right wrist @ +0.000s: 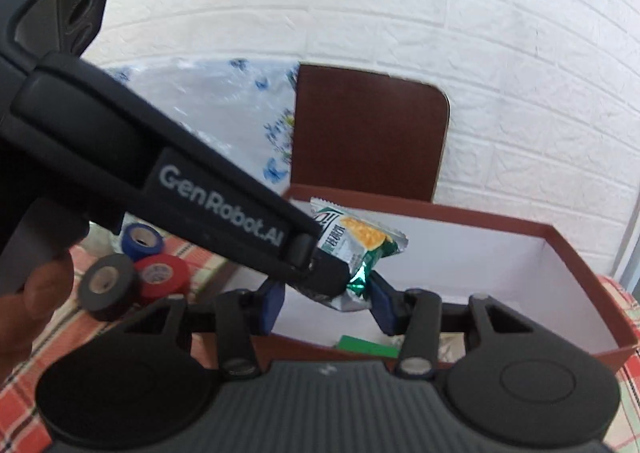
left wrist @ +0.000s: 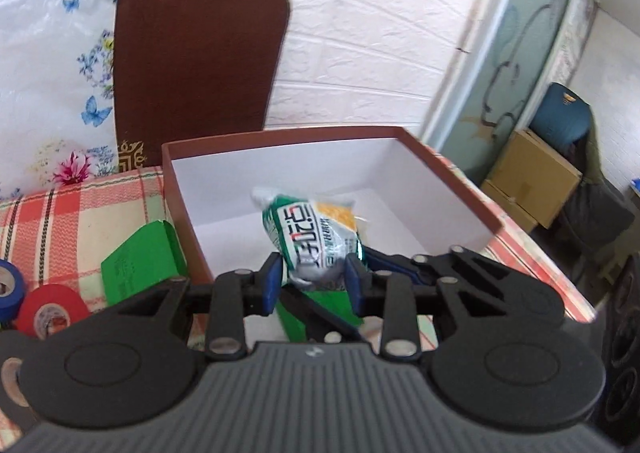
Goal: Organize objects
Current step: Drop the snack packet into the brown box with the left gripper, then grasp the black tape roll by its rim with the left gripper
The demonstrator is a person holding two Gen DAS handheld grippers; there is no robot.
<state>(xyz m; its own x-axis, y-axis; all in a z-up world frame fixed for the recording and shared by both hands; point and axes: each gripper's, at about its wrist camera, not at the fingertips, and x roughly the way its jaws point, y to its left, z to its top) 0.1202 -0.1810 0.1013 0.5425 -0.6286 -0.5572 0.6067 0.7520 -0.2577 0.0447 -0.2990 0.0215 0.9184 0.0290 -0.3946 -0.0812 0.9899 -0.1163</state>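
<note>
- Currently, left gripper [left wrist: 314,279] is clamped on a green-and-white snack packet [left wrist: 310,237], held over the near edge of the brown box [left wrist: 280,135].
- Right gripper [right wrist: 326,303] fingers are spread, flanking the packet's lower end; whether they touch it I cannot tell.
- Tape rolls [right wrist: 160,273] lie left of the box on the plaid cloth [left wrist: 60,221].

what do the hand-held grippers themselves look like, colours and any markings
Both are matte black plastic. The left hand-held gripper has a ribbed grey body, round black side housings, silver pivot pins on its linkages, and blue finger pads. The right hand-held gripper is built the same way. The left one's side carries white "GenRobot.AI" lettering, seen from the right wrist view. No cables show.
</note>
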